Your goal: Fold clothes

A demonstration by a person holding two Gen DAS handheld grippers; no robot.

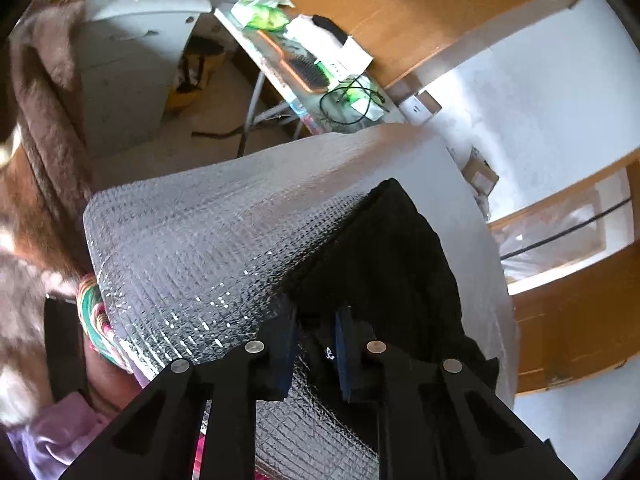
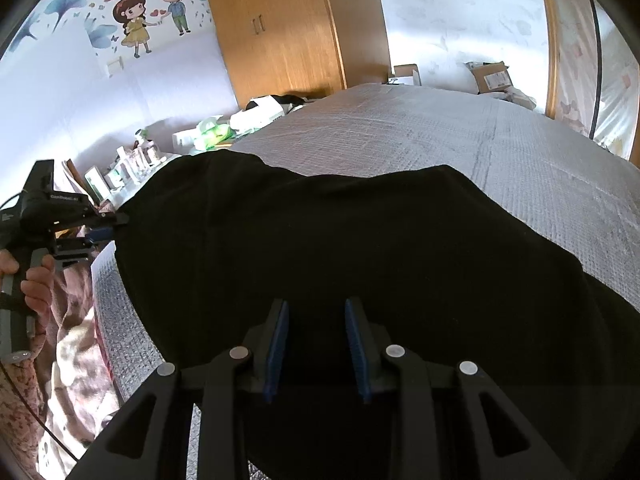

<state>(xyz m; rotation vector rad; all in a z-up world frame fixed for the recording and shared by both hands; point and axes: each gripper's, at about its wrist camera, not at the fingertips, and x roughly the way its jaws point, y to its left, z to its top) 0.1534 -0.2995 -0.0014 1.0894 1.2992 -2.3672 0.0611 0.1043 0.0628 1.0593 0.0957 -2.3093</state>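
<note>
A black garment (image 2: pixel 320 248) lies spread on a silver quilted mat (image 2: pixel 500 148). In the left wrist view the garment (image 1: pixel 392 264) shows as a dark strip running away along the mat (image 1: pixel 192 248). My left gripper (image 1: pixel 316 344) is open, its blue pads either side of the garment's near corner at the mat's edge. It also shows in the right wrist view (image 2: pixel 108 226) at the garment's left corner. My right gripper (image 2: pixel 316 344) is open, low over the garment's near part.
A folding table (image 1: pixel 280 76) with a hairbrush, cable and packets stands beyond the mat. A wooden wardrobe (image 2: pixel 288 28) and cardboard boxes (image 2: pixel 492 76) line the far wall. Pink and brown bedding (image 2: pixel 68 344) lies at the left.
</note>
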